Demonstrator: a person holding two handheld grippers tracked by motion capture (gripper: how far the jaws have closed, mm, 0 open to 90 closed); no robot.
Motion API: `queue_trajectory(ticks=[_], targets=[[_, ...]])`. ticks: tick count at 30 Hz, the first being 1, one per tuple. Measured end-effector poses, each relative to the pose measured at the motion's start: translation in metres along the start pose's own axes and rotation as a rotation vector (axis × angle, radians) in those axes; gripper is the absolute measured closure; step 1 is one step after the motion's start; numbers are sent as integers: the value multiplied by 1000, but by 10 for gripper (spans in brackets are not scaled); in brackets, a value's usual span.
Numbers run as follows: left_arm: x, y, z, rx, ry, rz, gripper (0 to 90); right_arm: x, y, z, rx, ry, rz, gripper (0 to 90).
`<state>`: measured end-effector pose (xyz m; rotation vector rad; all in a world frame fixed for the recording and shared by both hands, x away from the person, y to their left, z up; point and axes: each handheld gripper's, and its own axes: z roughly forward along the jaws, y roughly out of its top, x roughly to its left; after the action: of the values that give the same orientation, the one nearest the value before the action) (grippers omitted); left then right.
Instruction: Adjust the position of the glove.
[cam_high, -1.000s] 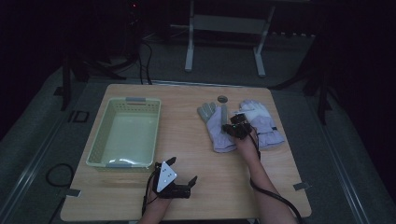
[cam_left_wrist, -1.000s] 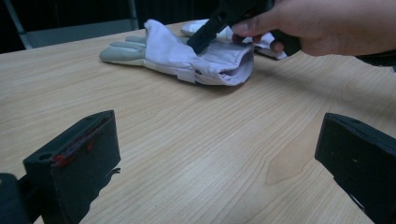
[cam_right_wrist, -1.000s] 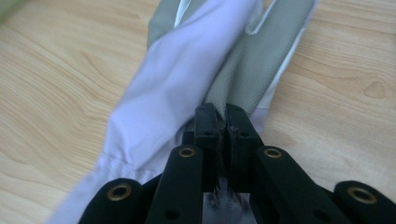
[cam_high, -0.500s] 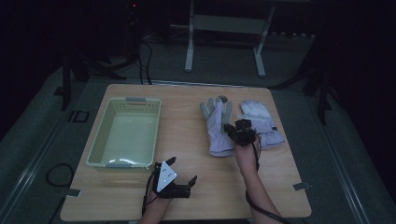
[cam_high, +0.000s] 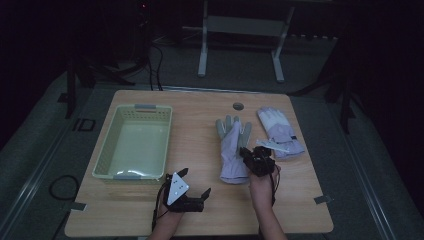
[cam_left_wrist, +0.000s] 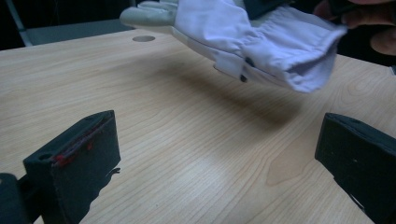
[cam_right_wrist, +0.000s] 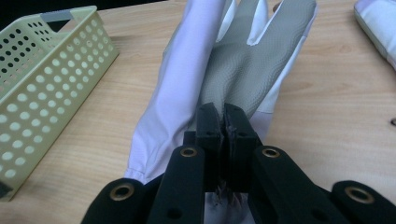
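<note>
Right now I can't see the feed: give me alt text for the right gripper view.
The right hand-held gripper is shut on a white glove, grey palm up, stretching away over the wooden table. A pale green perforated basket sits at the left edge.

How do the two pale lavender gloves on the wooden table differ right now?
The pale lavender glove with the grey textured palm is clamped at its cuff by the right tongs and hangs lifted off the wooden table; the other pale lavender glove lies flat, ungripped. The held one shows its grey palm, the other its white-and-lavender back. The held one is nearer the pale green perforated plastic basket. Both look like one matching pair.
</note>
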<state>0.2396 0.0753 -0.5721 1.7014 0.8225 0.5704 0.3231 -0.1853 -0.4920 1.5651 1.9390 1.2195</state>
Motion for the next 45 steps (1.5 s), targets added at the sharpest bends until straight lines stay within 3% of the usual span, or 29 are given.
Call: queue_trajectory(ticks=[9, 15, 21, 25, 28, 32, 33, 35, 40, 45], targets=[[0, 0, 0, 0, -1, 2, 1, 8, -16, 1, 19, -7, 19, 862], [0, 0, 0, -1, -2, 2, 1, 11, -31, 20, 59, -27, 18, 861], [0, 0, 0, -1, -3, -8, 1, 3, -42, 37, 112, -56, 16, 852], [0, 0, 0, 0, -1, -9, 1, 2, -43, 38, 118, -51, -4, 820], [0, 0, 0, 1, -1, -6, 1, 2, -43, 39, 123, -44, -9, 732], [1, 0, 0, 1, -1, -11, 1, 4, -40, 37, 124, -28, -69, 534], [1, 0, 0, 1, -2, -11, 1, 3, -38, 36, 129, -28, -94, 503], [0, 0, 0, 0, -1, -10, 1, 1, -32, 33, 120, -10, -101, 459], [1, 0, 0, 0, 0, -11, 1, -6, -13, 19, 68, -25, -150, 393], [1, 0, 0, 1, 0, -12, 1, -29, 5, 5, 13, -26, -193, 462]])
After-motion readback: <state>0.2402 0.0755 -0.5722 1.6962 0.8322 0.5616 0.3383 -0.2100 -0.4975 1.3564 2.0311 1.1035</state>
